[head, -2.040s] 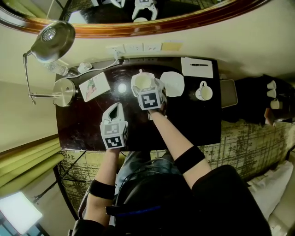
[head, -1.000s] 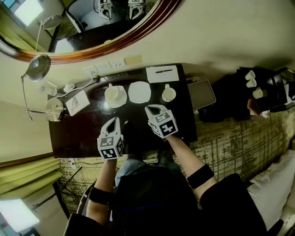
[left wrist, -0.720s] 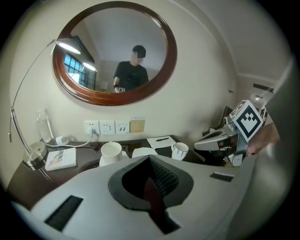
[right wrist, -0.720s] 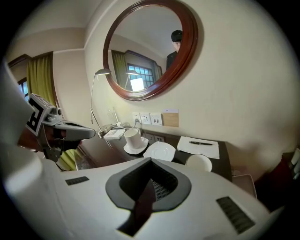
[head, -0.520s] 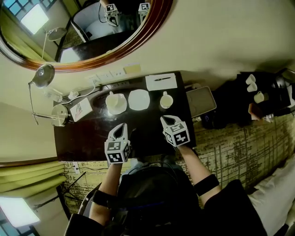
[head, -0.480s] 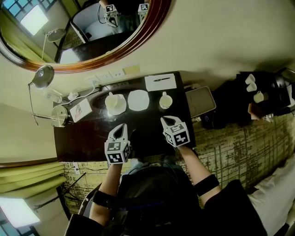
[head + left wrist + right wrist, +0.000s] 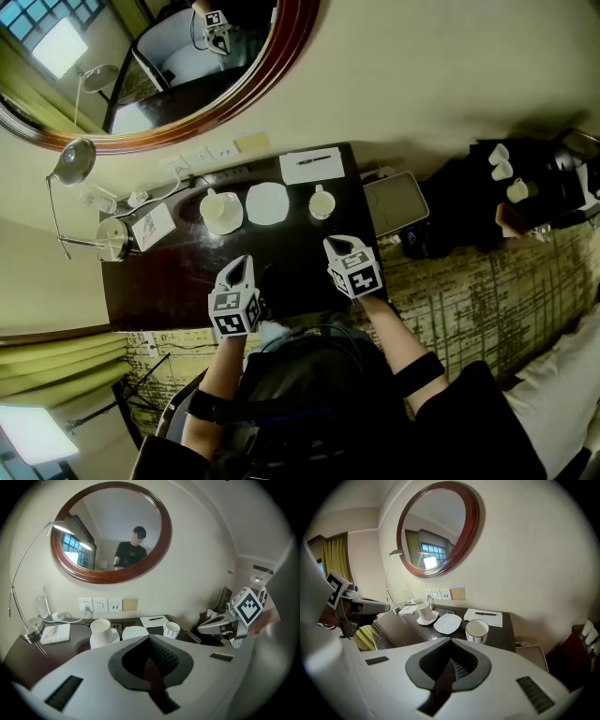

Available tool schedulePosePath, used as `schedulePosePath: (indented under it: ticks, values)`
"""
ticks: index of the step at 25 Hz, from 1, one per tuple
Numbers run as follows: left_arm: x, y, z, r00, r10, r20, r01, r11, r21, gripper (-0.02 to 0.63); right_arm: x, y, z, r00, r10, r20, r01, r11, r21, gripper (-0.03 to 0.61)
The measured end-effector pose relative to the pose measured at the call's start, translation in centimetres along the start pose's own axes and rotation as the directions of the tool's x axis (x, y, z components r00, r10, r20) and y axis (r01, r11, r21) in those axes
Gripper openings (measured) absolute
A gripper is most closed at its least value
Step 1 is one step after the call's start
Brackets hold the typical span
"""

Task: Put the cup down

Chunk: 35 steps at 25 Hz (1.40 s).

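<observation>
We see the cup [image 7: 214, 207], plain white and upright, standing on its saucer [image 7: 228, 221] near the back edge of the dark desk [image 7: 169, 277], left of the middle. Our left gripper [image 7: 241, 266] and right gripper [image 7: 336, 247] hang over the front edge, well apart from the cup, each with its jaws pressed together on nothing.

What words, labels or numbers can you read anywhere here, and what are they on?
No text here is readable.
Card: has print, too small and blurred to read.
Sheet of paper: no writing can be made out.
Marker cubes: black-and-white square patterns, no words.
</observation>
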<state>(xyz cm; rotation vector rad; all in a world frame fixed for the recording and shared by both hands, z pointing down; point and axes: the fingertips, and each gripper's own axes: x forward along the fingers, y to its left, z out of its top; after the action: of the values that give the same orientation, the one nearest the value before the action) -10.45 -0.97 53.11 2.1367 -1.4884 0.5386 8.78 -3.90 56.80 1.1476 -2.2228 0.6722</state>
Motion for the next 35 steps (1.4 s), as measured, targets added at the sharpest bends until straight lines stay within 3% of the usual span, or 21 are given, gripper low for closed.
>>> schedulePosePath:
  ticks: [4,12,14,18,19,20,23,28,35]
  values:
    - [-0.3,-1.0,0.4,1.000,-0.006,0.013,0.007,0.999,-0.032,0.000,-0.3,-0.4,-0.4,1.000,-0.002,-0.007,0.002,1.000,-0.007,0.002]
    - [-0.7,-1.9,0.4,1.000,-0.006,0.010,0.006,1.000,-0.019,0.000,0.5,-0.6,-1.6,0.999,-0.047,-0.012,0.047,0.998,-0.028,0.042]
    - [-0.7,-1.8,0.2,1.000,0.010,0.009,-0.009,1.000,-0.015,0.000,1.0,-0.7,-1.8,0.998,-0.055,-0.018,0.054,0.998,-0.032,0.103]
    - [0.1,-2.2,-0.5,1.000,0.016,-0.018,-0.016,1.000,-0.008,0.000,2.3,-1.4,-2.0,0.997,-0.067,-0.042,0.065,0.997,-0.042,0.291]
    - [0.4,-2.5,-0.7,1.000,0.008,-0.028,-0.009,1.000,-0.008,0.000,2.7,-1.8,-2.0,0.996,-0.077,-0.047,0.074,0.996,-0.047,0.373]
    - [0.7,-2.8,-0.9,0.999,0.001,-0.037,-0.001,1.000,-0.006,0.000,3.2,-2.3,-2.0,0.995,-0.086,-0.051,0.083,0.995,-0.048,0.415]
    - [1.8,-3.4,-1.3,0.998,-0.007,-0.057,0.007,1.000,0.005,0.000,5.5,-3.5,-3.0,0.993,-0.097,-0.067,0.096,0.995,-0.021,0.480]
    - [3.8,-4.4,-1.2,0.998,-0.014,-0.061,0.016,1.000,0.024,0.000,7.5,-5.5,-0.8,0.990,-0.130,-0.058,0.129,0.991,-0.026,0.520]
    - [6.0,-4.9,-1.4,0.996,-0.019,-0.091,0.023,0.999,0.047,0.000,12.3,-7.5,-1.2,0.988,-0.122,-0.091,0.125,0.992,0.031,0.520]
